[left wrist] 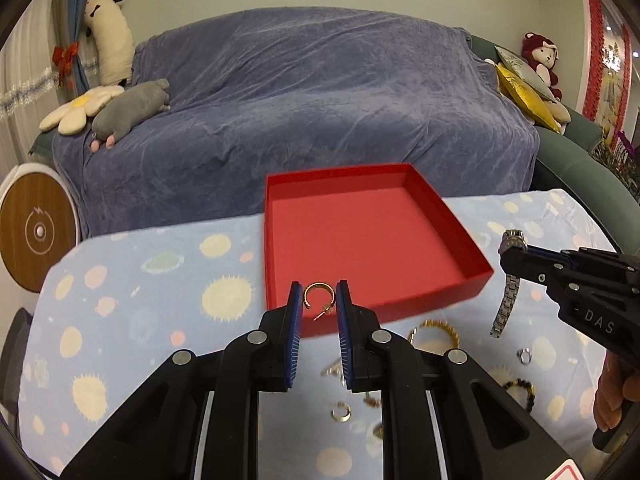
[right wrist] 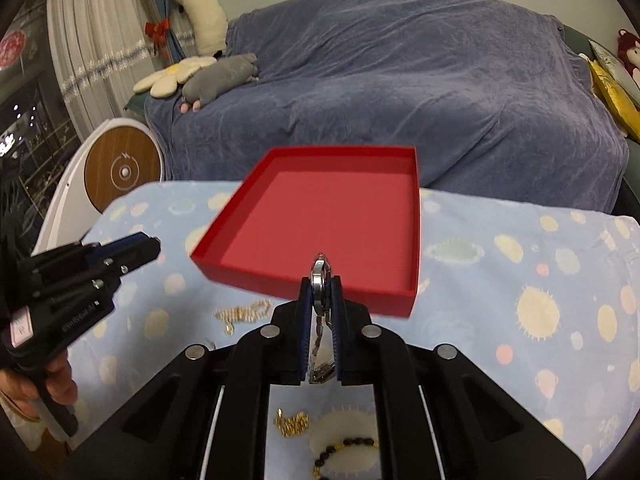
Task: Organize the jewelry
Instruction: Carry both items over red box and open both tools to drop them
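A shallow red box (left wrist: 476,270) sits on the table with a light-blue spotted cloth; it also shows in the right wrist view (right wrist: 416,216). My left gripper (left wrist: 319,294) is over the box's near edge, fingers apart, with a gold hoop earring (left wrist: 318,295) between the tips, seemingly in mid-air. My right gripper (right wrist: 321,282) is shut on a silver metal watch (right wrist: 320,280), held above the cloth near the box's near edge; the watch (left wrist: 508,288) hangs from it in the left wrist view. Loose jewelry lies on the cloth below.
On the cloth lie a gold bracelet (left wrist: 434,330), a silver ring (left wrist: 524,356), a dark bead bracelet (right wrist: 344,450), a gold chain (right wrist: 242,314) and small gold pieces (right wrist: 292,424). A blue-covered sofa (left wrist: 320,100) with plush toys stands behind the table.
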{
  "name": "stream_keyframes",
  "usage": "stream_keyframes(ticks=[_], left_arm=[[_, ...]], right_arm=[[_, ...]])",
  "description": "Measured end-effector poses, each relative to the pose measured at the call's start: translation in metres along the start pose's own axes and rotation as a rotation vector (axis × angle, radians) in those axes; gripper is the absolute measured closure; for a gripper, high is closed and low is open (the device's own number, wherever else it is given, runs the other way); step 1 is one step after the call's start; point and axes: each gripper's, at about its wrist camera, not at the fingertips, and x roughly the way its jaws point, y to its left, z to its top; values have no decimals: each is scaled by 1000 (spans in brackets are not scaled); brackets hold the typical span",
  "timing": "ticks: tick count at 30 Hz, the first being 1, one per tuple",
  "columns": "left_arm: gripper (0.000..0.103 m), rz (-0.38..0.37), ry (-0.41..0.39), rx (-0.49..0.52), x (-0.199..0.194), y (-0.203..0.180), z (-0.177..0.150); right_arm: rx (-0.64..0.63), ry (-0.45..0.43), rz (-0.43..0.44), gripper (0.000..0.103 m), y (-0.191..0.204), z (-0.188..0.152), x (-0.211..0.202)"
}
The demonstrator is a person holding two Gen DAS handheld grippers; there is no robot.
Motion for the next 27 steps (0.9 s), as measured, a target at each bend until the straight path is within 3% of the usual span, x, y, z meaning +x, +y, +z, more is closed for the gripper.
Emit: stream_keyframes(ticks=[3, 8, 16, 21, 23, 27], left_arm=[[89, -11, -30, 8, 16, -6, 37], [89, 4, -14, 26, 70, -10, 82], [89, 26, 60, -9, 156, 2, 109], [71, 90, 49, -28, 180, 7, 108], [51, 121, 32, -32, 178, 9, 105], [49, 115, -12, -24, 152, 12, 93]], right_arm=[[-3, -20, -15, 95, -4, 37, 18], [10, -9, -46, 95, -18, 82, 66], [29, 48, -89, 94, -41, 99, 139], [28, 14, -125, 93, -49, 93, 148], [34, -5, -127, 93, -50, 90, 139], [1, -34, -124, 80, -49, 70, 104]])
